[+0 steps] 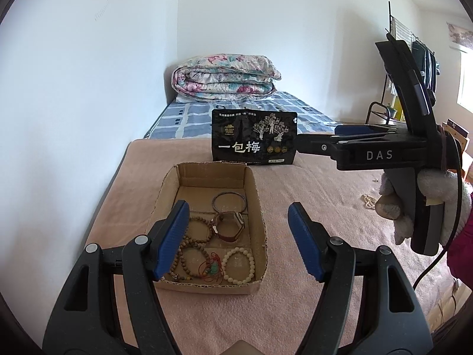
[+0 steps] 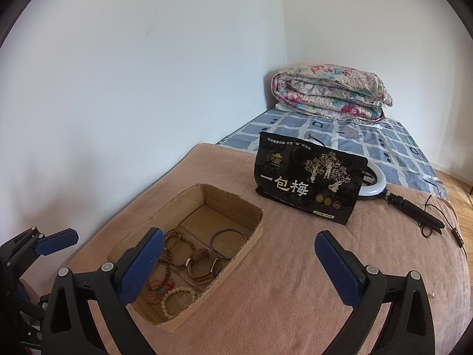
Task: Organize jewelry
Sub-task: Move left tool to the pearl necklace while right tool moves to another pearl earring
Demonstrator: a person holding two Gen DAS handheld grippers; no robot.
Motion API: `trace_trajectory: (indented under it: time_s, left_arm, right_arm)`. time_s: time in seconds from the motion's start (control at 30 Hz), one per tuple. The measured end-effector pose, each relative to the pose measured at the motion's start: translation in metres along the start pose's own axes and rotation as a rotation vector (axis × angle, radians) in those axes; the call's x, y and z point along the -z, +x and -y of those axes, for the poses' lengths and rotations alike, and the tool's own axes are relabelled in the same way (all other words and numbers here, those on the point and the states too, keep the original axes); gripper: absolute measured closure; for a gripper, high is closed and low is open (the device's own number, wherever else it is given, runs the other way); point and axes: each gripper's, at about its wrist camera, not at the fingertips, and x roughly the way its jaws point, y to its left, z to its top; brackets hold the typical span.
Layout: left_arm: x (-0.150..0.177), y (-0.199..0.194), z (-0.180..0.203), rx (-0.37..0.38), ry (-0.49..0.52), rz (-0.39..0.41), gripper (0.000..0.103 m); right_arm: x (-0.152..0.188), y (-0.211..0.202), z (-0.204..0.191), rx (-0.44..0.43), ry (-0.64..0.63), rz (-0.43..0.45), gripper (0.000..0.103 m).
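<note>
Hovering with both tongs released above the bed's pink blanket (image 2: 295, 281).
The left gripper (image 1: 239, 236) and right gripper (image 2: 239, 266) hang spread and empty, bare blanket between them and the near edge. The left pad hides part of the cardboard box (image 1: 257, 222) by the wall-side edge; inside lie bead bracelets (image 1: 189, 254), a watch (image 1: 229, 226), a bangle (image 1: 229, 202). Beyond stands a black pouch (image 1: 254, 137).

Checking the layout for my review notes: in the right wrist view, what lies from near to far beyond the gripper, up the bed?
Cardboard box holding the bracelets → black snack bag standing on the pink blanket → blue checked sheet → folded floral quilt against the wall.
</note>
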Motion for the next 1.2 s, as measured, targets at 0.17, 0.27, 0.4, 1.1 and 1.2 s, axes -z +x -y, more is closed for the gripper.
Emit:
trace_trajectory:
  time_s: [0.17,0.27,0.4,1.1,1.2]
  left_arm:
    - [-0.005,-0.001,0.019,0.017,0.009,0.009,0.032]
    - [-0.007,-0.001,0.030,0.028,0.019,0.013,0.032]
    - [-0.009,0.001,0.046,0.048,0.038,0.015,0.032]
    - [-0.019,0.037,0.126,0.144,0.099,-0.006,0.032]
    - [-0.018,0.045,0.136,0.162,0.103,-0.016,0.032]
  right_arm:
    - [0.007,-0.020,0.023,0.037,0.017,0.012,0.000]
    - [0.011,-0.032,0.037,0.061,0.029,0.019,0.000]
    - [0.017,-0.047,0.056,0.095,0.044,0.028,0.000]
    - [0.079,-0.109,0.176,0.310,0.136,-0.005,0.000]
    - [0.088,-0.117,0.194,0.341,0.156,-0.011,0.000]
